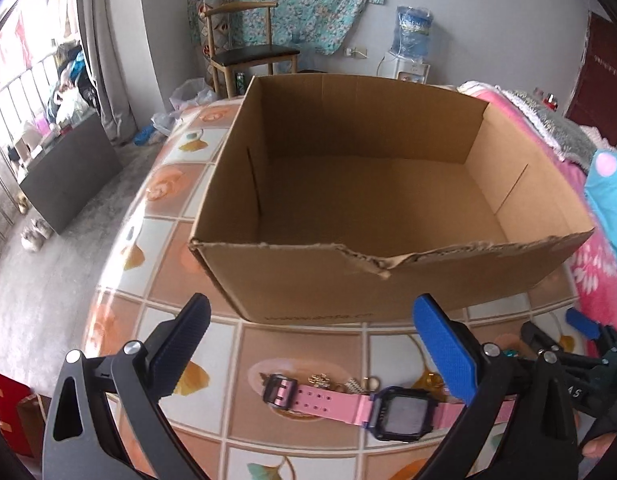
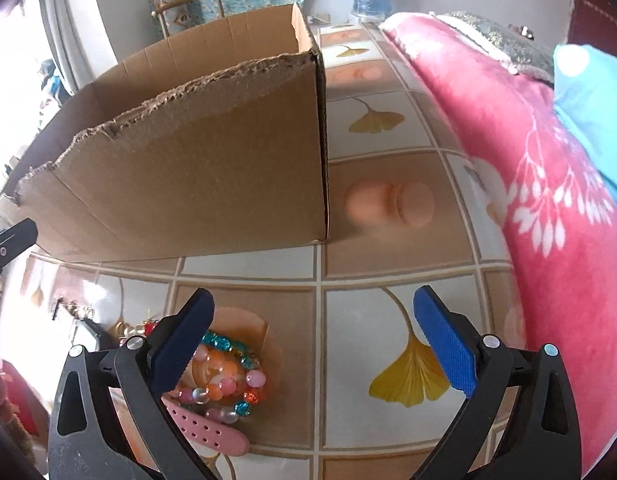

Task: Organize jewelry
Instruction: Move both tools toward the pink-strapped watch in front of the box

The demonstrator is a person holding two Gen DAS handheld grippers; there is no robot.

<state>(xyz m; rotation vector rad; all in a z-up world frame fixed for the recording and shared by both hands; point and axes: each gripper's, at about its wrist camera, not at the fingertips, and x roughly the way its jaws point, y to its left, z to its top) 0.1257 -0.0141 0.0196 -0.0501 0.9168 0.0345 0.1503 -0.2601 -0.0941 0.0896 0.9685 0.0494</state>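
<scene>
We hold both tongs low over the worktop (image 1: 164,240), which is covered in a tile-patterned cloth with ginkgo leaves and peach blossoms. Our left tongs (image 1: 312,344) stand spread wide with nothing between the pads, and just beyond and below them lies a pink-strapped watch (image 1: 340,402) with a dark square face, flat on the cloth. Behind its strap we can make out a few small gold-coloured pieces (image 1: 340,383), too small to tell apart. Our right tongs (image 2: 313,346) are likewise spread apart and grip nothing; under their left finger sits a beaded bracelet (image 2: 228,376) of teal, orange and pink beads, resting on the cloth beside the end of the pink strap (image 2: 210,428). Farther back on the worktop stands an open cardboard box (image 1: 368,184) with a torn near rim, its inside bare in the left wrist view. A pink floral blanket (image 2: 548,184) lies along the right edge of the worktop, and a wooden chair (image 1: 244,44) stands by the far wall.
</scene>
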